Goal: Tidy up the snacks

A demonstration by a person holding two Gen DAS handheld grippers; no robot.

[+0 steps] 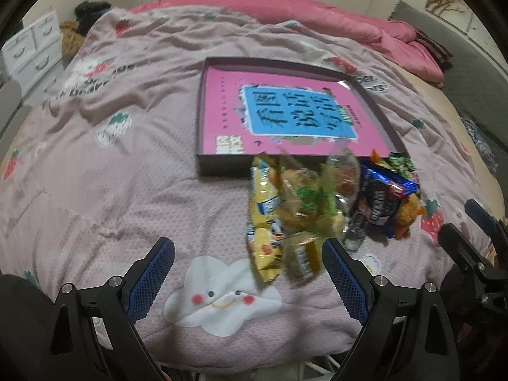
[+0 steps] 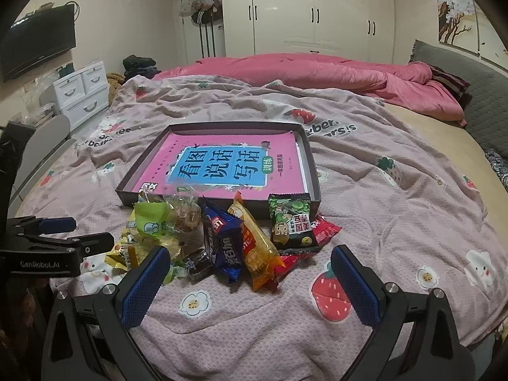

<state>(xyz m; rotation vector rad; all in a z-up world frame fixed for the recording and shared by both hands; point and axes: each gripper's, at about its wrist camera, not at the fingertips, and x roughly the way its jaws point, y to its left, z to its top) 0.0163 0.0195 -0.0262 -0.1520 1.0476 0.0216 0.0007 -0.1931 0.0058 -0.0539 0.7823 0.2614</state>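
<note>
A pile of snack packets [image 2: 222,235] lies on the bed just in front of a shallow dark box [image 2: 312,171] that holds a pink book [image 2: 222,165]. In it are a blue biscuit pack [image 2: 222,241], an orange pack [image 2: 257,247], a green pea pack [image 2: 292,222] and red packs [image 2: 324,230]. The left wrist view shows the same pile [image 1: 304,209] and the dark box [image 1: 203,111]. My right gripper [image 2: 249,262] is open just short of the pile. My left gripper [image 1: 249,252] is open too, with yellow packs [image 1: 265,222] between its fingertips and untouched.
A pink strawberry-print blanket [image 2: 397,222] covers the bed, with a bunched pink duvet [image 2: 317,70] behind. A white drawer unit [image 2: 82,92] and a wall television [image 2: 38,44] stand at the left, wardrobes [image 2: 304,12] at the back, a grey headboard [image 2: 476,89] at the right.
</note>
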